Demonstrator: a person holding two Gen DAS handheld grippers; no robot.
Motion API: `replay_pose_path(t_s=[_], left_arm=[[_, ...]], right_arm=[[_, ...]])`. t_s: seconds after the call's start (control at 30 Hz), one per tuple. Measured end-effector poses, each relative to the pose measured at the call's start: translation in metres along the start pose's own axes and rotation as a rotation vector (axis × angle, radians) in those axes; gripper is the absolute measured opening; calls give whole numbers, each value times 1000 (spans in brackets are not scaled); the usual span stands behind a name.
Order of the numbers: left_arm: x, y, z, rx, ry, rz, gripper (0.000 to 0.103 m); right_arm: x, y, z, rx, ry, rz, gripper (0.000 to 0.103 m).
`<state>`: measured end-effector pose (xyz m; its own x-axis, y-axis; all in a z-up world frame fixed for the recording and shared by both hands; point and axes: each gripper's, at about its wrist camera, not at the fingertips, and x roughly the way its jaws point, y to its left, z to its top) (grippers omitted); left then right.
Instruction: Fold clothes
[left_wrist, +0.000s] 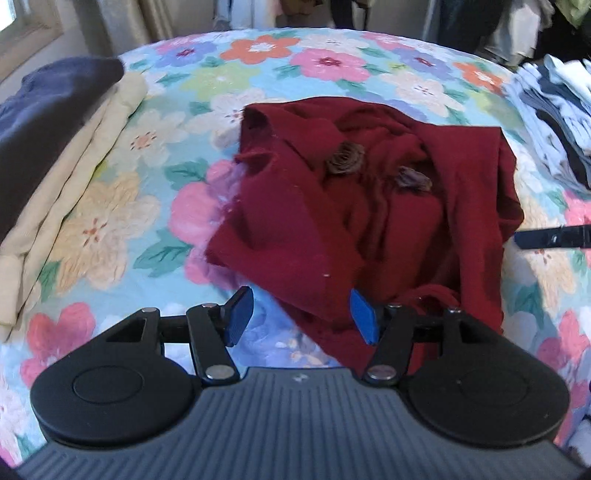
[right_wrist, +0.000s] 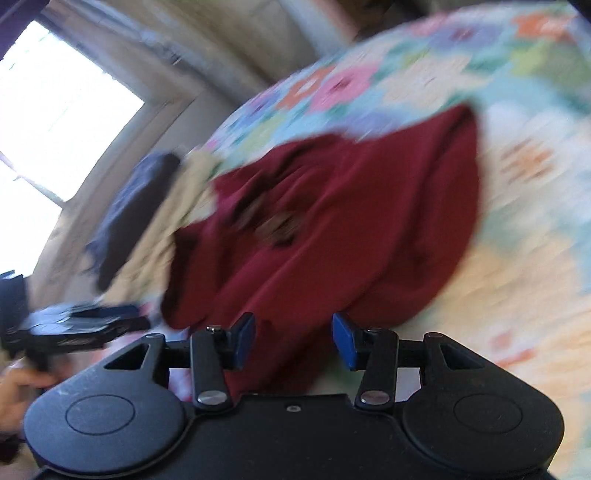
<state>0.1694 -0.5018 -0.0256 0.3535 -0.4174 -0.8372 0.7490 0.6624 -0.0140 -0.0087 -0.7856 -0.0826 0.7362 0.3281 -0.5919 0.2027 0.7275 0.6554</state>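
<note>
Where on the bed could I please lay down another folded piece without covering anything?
Bare floral bedspread lies between the cream folded cloth on the left and the crumpled red garment, and again beyond the garment toward the far edge. The right side is crowded: a pile of clothes sits there, with only a narrow strip beside the garment.
</note>
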Motion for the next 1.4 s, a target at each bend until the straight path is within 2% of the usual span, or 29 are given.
replay_pose_path(t_s=[0.07,0.1,0.2,0.27,0.33,0.37,0.4,0.43,0.5,0.63,0.7,0.73,0.77,0.8,0.87,1.03,1.07,1.1,1.17,1.23,1.27,1.33,1.4], left_arm=[[5,-4,-1,16,-20,-2,65],[8,-4,0,11,-27,-6,69],[17,-2,2,-14,-40,-28,69],[24,0,2,-16,-51,-35,61],[31,0,3,4,-42,-9,18],[34,1,3,7,-42,11,13],[37,2,2,10,-42,30,10],[37,7,1,-13,-54,43,6],[37,18,-4,-65,-69,71,5],[26,32,-21,-120,-80,129,5],[24,25,-33,-75,-11,177,5],[24,17,-40,-30,27,198,5],[21,9,-48,-2,41,179,5],[18,6,-55,-12,51,132,5],[11,0,-65,-40,65,49,6],[-2,-20,-79,25,16,30,8],[-3,-21,-80,18,4,11,9],[-5,-22,-81,8,-8,-9,10],[-8,-25,-83,-22,-26,-41,17],[-10,-27,-86,-65,-41,-76,33],[-11,-28,-88,-84,-50,-101,35],[-12,-34,-89,-109,-60,-137,41],[-13,-42,-87,-103,-58,-176,41]], right_arm=[[16,10,-5,-54,81,56,53],[21,16,-9,-88,104,51,55],[36,32,-21,-204,144,15,55],[47,40,-28,-301,132,-31,52],[47,54,-29,-363,100,-62,32],[42,63,-30,-408,66,-82,17],[39,72,-31,-471,38,-126,10],[36,81,-32,-534,10,-172,8],[32,93,-36,-623,-18,-242,5],[19,97,-34,-646,-75,-293,2],[13,96,-27,-655,-107,-305,2],[11,96,-24,-669,-117,-312,2],[9,97,-16,-694,-126,-330,2],[7,98,-7,-720,-134,-350,2],[-2,93,17,-675,-177,-383,2],[-26,80,80,-549,-285,-464,2],[-31,78,93,-524,-306,-480,5],[-36,75,105,-498,-328,-496,16],[-46,70,130,-446,-370,-527,31],[-55,65,155,-394,-412,-558,38],[-60,62,168,-368,-433,-574,44],[-60,56,148,-329,-407,-538,49],[-57,50,123,-317,-375,-523,50]])
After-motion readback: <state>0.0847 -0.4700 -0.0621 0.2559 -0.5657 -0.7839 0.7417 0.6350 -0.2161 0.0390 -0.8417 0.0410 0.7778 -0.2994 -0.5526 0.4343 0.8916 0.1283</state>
